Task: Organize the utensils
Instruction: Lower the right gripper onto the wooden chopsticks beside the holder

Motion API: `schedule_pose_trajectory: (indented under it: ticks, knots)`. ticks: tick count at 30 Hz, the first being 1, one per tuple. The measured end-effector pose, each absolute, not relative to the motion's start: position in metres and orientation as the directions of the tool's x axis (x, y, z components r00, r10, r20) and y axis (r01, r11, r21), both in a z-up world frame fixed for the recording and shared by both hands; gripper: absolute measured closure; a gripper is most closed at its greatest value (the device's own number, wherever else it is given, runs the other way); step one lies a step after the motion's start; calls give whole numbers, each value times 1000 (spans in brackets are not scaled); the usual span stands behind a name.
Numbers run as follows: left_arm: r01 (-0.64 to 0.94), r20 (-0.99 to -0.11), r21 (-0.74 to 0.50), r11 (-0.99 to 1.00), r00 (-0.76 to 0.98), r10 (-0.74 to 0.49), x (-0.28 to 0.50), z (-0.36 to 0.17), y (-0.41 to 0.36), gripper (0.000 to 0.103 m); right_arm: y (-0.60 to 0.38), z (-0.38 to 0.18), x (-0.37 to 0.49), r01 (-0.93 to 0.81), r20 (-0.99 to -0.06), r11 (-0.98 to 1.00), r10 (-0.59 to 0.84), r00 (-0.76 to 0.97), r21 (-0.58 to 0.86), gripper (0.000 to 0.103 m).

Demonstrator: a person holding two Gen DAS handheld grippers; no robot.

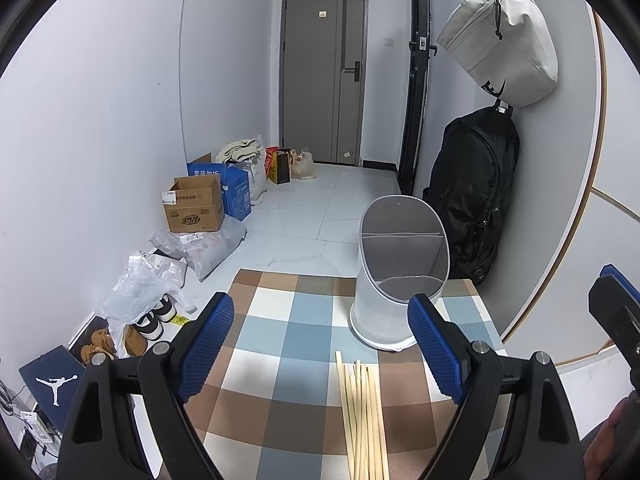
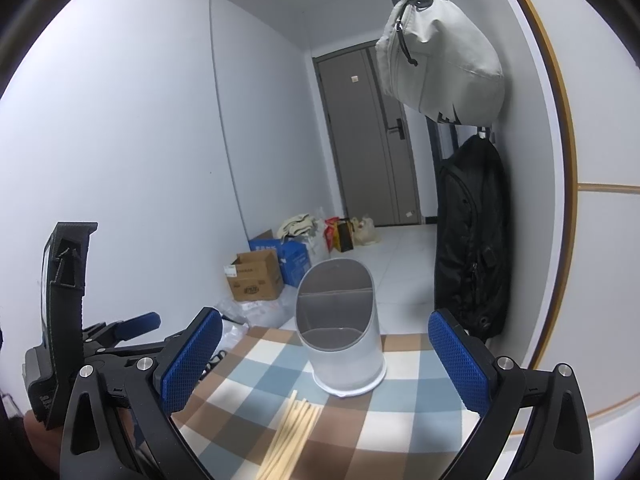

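Over checkered tablecloth (image 1: pixel 280 332) we hover both the left gripper (image 1: pixel 320 344) and right gripper (image 2: pixel 326 364) spread wide and empty, chopsticks (image 1: pixel 362 412) lying loose before the empty holder (image 1: pixel 400 272); we judge nothing started, picking them up next.

Right gripper held wide over a checked table, nothing between its blue pads.

The right gripper (image 2: pixel 324 364) frames a white utensil holder (image 2: pixel 344 336) with grey dividers, upright on the checked tablecloth (image 2: pixel 408 420). A bundle of wooden chopsticks (image 2: pixel 294 436) lies flat just before the holder, not touching it. The left gripper (image 2: pixel 120 330) shows at left. A black backpack (image 2: pixel 472 240) hangs on the right wall.
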State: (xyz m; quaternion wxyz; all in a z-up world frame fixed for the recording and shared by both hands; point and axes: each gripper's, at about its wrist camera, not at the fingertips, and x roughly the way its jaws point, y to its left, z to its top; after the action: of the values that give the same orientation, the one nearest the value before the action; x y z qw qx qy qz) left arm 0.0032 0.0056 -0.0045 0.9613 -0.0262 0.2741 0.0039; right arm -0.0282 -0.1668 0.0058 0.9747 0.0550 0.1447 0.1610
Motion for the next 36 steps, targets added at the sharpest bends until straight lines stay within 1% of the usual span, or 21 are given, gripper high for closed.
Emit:
schedule_pose_trajectory:
  ticks: [8, 14, 17, 20, 22, 24, 25, 28, 29, 31, 33, 36]
  knots:
    - [-16, -533, -56, 998, 846, -16, 5, -5, 7, 17, -163, 5, -28, -297, -274, 943, 329, 904, 150, 0]
    - [-10, -554, -84, 996, 831, -38, 9, -8, 11, 17, -164, 4, -23, -288, -292, 943, 325, 899, 165, 0]
    - [-19, -575, -98, 995, 817, -41, 15, -12, 18, 17, -164, -1, -18, -273, -323, 948, 312, 894, 161, 0]
    - [-42, -607, -111, 993, 794, -34, 24, -20, 29, 17, -163, -11, -7, -260, -376, 950, 308, 874, 173, 0]
    - [-61, -633, -122, 991, 773, -30, 31, -28, 38, 17, -161, -21, 6, -250, -434, 950, 309, 846, 189, 4]
    - [-76, -649, -129, 989, 760, -26, 37, -33, 45, 17, -159, -33, 18, -243, -490, 949, 313, 814, 201, 16]
    - [-82, -659, -131, 988, 752, -25, 40, -36, 48, 17, -157, -40, 25, -240, -522, 949, 314, 793, 206, 18]
    - [-87, -686, -131, 988, 727, -27, 47, -45, 56, 17, -149, -63, 45, -235, -613, 945, 327, 719, 228, 28]
    - [-89, -692, -126, 988, 722, -23, 49, -47, 57, 17, -148, -69, 49, -234, -631, 943, 332, 701, 236, 34]
    - [-87, -707, -118, 989, 706, -22, 54, -51, 61, 17, -141, -87, 62, -229, -687, 936, 351, 637, 266, 39]
    - [-85, -720, -119, 989, 693, -27, 56, -54, 64, 17, -135, -102, 69, -228, -724, 929, 370, 582, 291, 51]
    - [-93, -747, -101, 990, 665, -14, 61, -59, 70, 17, -123, -127, 85, -229, -786, 915, 403, 468, 332, 61]
